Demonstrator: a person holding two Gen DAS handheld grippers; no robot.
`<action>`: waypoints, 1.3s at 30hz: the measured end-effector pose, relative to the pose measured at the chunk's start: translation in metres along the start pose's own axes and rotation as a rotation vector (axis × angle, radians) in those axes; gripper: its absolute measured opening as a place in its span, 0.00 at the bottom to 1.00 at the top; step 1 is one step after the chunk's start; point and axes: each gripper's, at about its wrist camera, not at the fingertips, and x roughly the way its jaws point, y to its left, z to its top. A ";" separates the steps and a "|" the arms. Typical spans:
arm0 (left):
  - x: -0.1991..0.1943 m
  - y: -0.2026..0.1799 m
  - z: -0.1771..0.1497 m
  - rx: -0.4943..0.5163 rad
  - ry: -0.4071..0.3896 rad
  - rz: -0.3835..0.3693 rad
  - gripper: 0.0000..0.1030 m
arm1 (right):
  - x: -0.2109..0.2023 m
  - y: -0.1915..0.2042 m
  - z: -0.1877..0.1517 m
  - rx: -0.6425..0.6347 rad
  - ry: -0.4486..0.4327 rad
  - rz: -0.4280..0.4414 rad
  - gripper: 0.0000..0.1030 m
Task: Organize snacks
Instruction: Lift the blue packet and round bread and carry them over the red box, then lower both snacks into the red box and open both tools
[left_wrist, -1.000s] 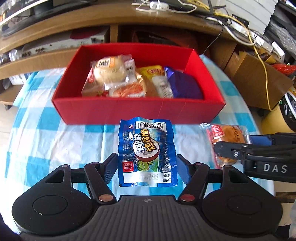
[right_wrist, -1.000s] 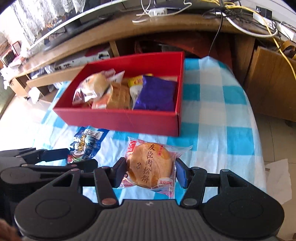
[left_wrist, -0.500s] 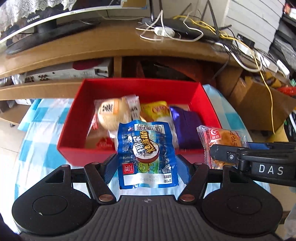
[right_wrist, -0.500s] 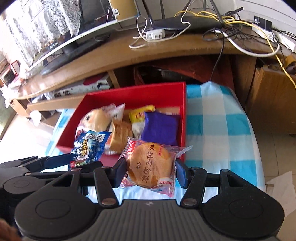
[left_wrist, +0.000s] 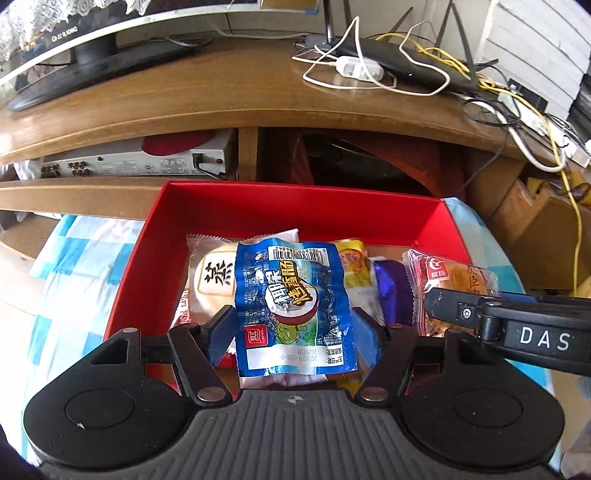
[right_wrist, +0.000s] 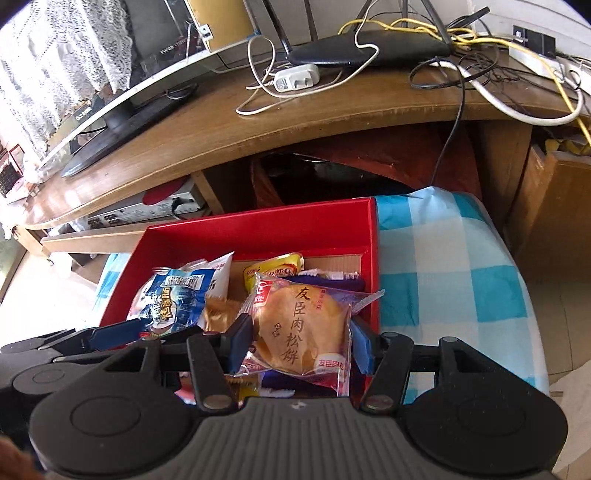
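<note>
My left gripper (left_wrist: 293, 326) is shut on a blue sausage packet (left_wrist: 291, 306) and holds it above the red box (left_wrist: 295, 206). My right gripper (right_wrist: 299, 341) is shut on a clear-wrapped meat floss cake (right_wrist: 301, 328), held above the right side of the red box (right_wrist: 258, 230). The cake also shows at the right of the left wrist view (left_wrist: 450, 278), and the blue packet at the left of the right wrist view (right_wrist: 171, 301). Several snacks lie in the box: a round bun (left_wrist: 210, 280), a yellow packet (right_wrist: 275, 267) and a purple packet (left_wrist: 393, 290).
The box sits on a blue-and-white checked cloth (right_wrist: 461, 266). Behind it stands a wooden desk (left_wrist: 221, 96) with a monitor (left_wrist: 74, 44), a router (right_wrist: 369, 46) and tangled cables (left_wrist: 517, 103). A silver device (left_wrist: 136, 160) sits on the shelf below.
Both grippers have lifted their packets off the cloth and carried them forward, from in front of the box to above its inside.
</note>
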 end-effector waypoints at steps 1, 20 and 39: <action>0.003 0.001 0.001 0.001 0.001 0.004 0.70 | 0.004 -0.001 0.001 0.003 0.002 0.002 0.74; 0.012 0.007 0.002 0.003 0.008 0.030 0.79 | 0.011 0.002 0.006 -0.027 -0.021 -0.017 0.74; -0.040 0.015 -0.019 -0.012 -0.061 0.027 0.91 | -0.043 0.009 -0.017 -0.038 -0.082 -0.040 0.77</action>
